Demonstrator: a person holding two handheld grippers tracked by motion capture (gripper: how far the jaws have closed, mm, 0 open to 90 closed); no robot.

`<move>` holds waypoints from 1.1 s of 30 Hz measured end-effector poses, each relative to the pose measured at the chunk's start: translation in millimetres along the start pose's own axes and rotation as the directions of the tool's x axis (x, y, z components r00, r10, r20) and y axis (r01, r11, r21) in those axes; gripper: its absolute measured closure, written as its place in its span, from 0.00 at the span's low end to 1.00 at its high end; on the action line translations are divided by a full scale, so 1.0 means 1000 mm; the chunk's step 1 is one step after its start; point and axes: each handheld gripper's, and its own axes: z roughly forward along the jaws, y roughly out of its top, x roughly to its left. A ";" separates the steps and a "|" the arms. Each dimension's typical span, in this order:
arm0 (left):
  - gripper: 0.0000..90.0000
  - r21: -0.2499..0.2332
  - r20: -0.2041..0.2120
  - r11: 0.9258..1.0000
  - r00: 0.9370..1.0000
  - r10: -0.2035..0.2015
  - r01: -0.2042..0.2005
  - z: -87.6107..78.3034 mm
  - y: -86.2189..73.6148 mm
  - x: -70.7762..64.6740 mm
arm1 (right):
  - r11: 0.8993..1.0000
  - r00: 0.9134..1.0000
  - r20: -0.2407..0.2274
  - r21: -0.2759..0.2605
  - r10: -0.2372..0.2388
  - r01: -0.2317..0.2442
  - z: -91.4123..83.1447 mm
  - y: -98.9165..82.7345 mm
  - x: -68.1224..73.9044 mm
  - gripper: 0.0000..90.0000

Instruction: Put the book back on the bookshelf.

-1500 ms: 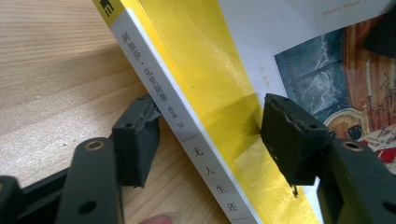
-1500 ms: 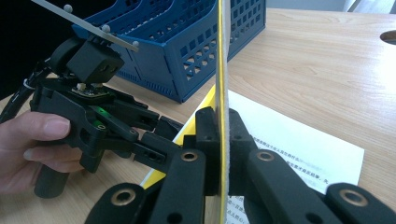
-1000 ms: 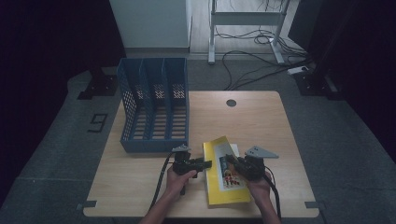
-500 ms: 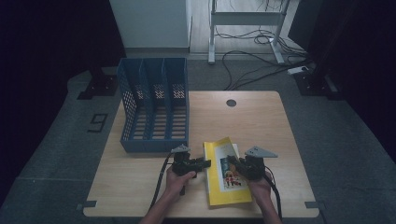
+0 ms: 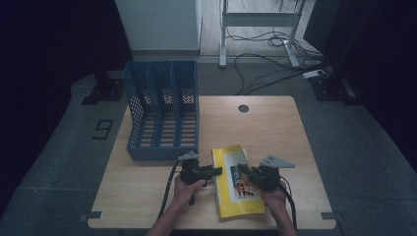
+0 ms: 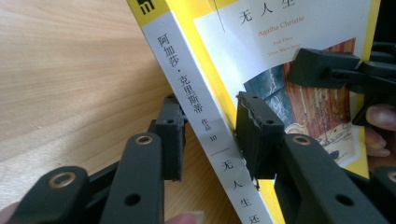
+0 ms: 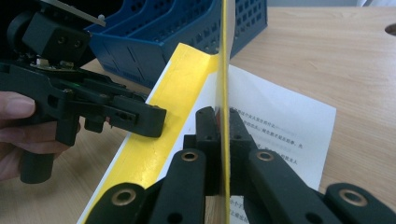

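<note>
Near the front edge of the tabletop (image 5: pixel 147 206), right of centre, lies the yellow book (image 5: pixel 235 183), with its front cover lifted on edge in the right gripper view. Blue file rack (image 5: pixel 162 113) sits at the back-left, three slots, all look empty, open side facing the book

Right gripper (image 7: pixel 223 126): jaws pressed together, pinching the raised cover (image 7: pixel 225 70) thin edge-on. Left gripper (image 6: pixel 212 135): jaws have just been closing around the spine (image 6: pixel 196 102); one sits beside the spine on the table side, the other on the cover, a little gap left on the spine side, not clamped yet

Likely step: get a firm hold on the spine so the book can be stood up and slid into a slot. Advice: seat the left jaws square across the spine, full thickness, before lifting; keep the right pinch light so the cover doesn't crease or tear
</note>
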 end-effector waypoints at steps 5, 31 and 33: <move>0.72 -0.022 -0.025 0.998 0.998 0.052 -0.053 -0.007 0.001 -0.006 | 1.000 1.000 0.003 -0.016 -0.023 0.023 0.000 0.001 0.004 0.95; 0.78 -0.080 -0.013 0.990 0.994 0.111 -0.112 -0.027 0.002 -0.020 | 0.999 0.999 0.019 -0.008 -0.033 0.033 0.002 0.000 0.002 0.69; 0.78 -0.082 -0.012 0.990 0.994 0.112 -0.113 -0.027 0.002 -0.021 | 0.999 0.999 0.016 -0.009 -0.030 0.031 0.002 0.000 0.002 0.68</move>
